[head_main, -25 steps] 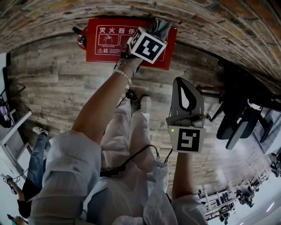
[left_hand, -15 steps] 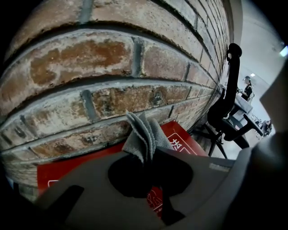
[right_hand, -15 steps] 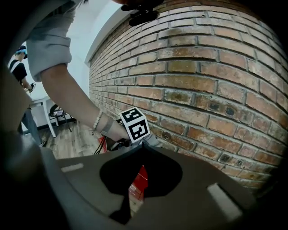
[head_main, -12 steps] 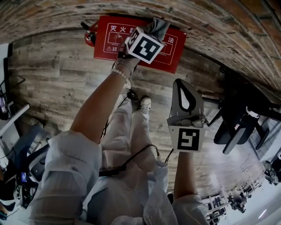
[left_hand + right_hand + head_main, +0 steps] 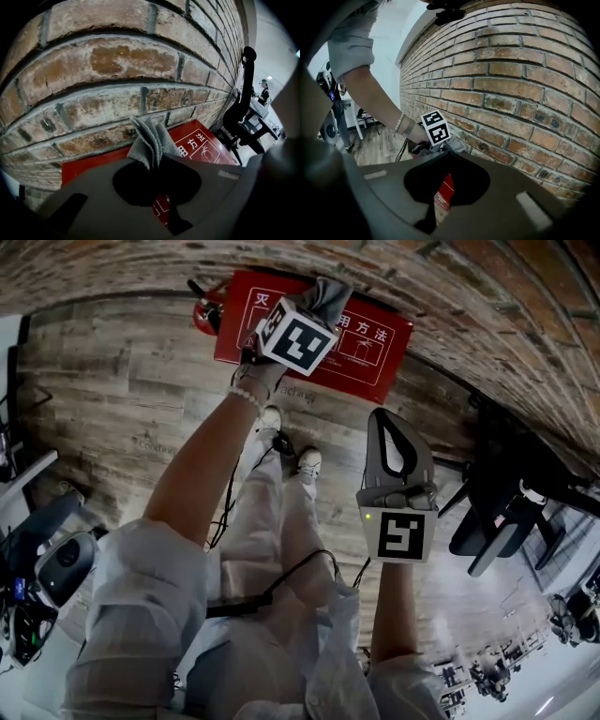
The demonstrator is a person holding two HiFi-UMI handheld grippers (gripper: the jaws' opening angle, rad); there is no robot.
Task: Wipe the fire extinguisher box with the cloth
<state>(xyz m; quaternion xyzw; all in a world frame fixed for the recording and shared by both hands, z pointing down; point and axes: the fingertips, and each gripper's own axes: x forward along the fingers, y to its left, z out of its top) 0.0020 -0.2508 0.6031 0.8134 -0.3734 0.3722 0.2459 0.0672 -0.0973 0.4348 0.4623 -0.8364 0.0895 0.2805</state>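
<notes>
The red fire extinguisher box point(image 5: 380, 343) stands on the wooden floor against the brick wall, with white print on its face. My left gripper point(image 5: 319, 307) is shut on a grey cloth point(image 5: 330, 294) and presses it on the box's top left-of-middle part. In the left gripper view the folded cloth point(image 5: 151, 140) sticks out past the closed jaws over the red box point(image 5: 199, 140). My right gripper point(image 5: 384, 420) hangs shut and empty above the floor, well to the right of and nearer than the box. The right gripper view shows the left gripper's marker cube point(image 5: 435, 126) and a strip of box point(image 5: 446, 187).
The brick wall point(image 5: 450, 277) runs behind the box. A red extinguisher point(image 5: 202, 310) lies at the box's left end. A black office chair point(image 5: 506, 512) stands at the right. The person's shoes point(image 5: 307, 463) are on the floor below the box. Equipment point(image 5: 52, 568) sits at the left.
The left gripper has slid the cloth leftward along the box, from its right part to left of its middle. The right gripper has stayed where it was.
</notes>
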